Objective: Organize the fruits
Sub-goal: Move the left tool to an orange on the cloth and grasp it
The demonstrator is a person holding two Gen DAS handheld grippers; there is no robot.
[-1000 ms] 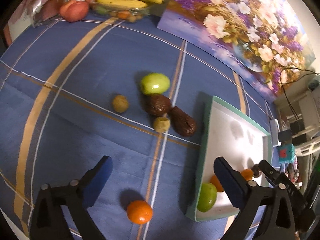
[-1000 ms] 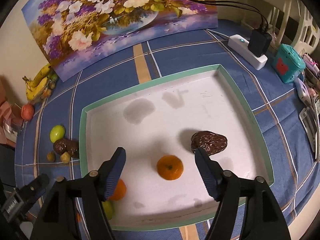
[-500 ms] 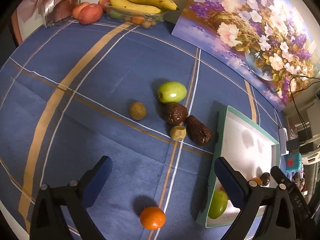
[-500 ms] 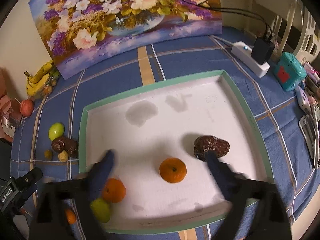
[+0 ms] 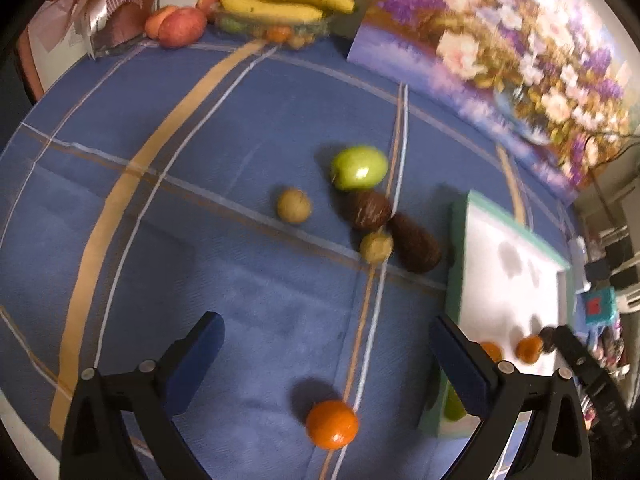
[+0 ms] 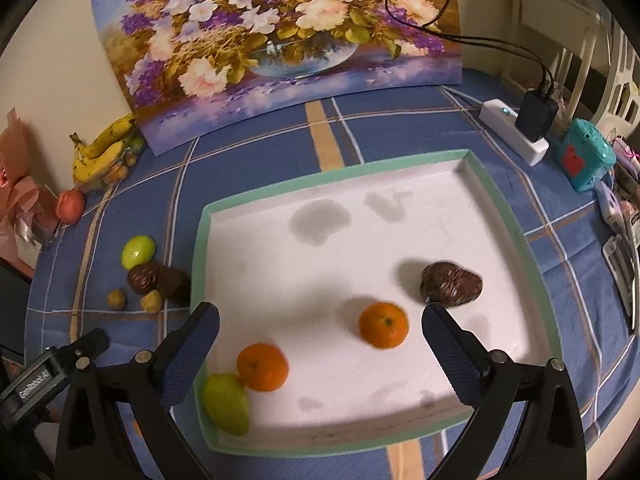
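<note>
Above tray point(image 6: 516, 220): right claw point(image 6: 320, 350) just spread, empty; left claw point(image 5: 326, 356) released over bare cloth point(image 5: 200, 280).

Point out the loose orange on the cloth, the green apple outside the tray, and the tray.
loose orange point(image 5: 332, 424), left wrist view, centre of peel.
green apple point(image 5: 359, 167), left wrist view, top skin.
tray point(image 6: 400, 164), right wrist view, far rim.

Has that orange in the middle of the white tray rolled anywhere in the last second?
No. The orange keeps its spot beside the brown fruit in the tray; only the camera shifted.
</note>
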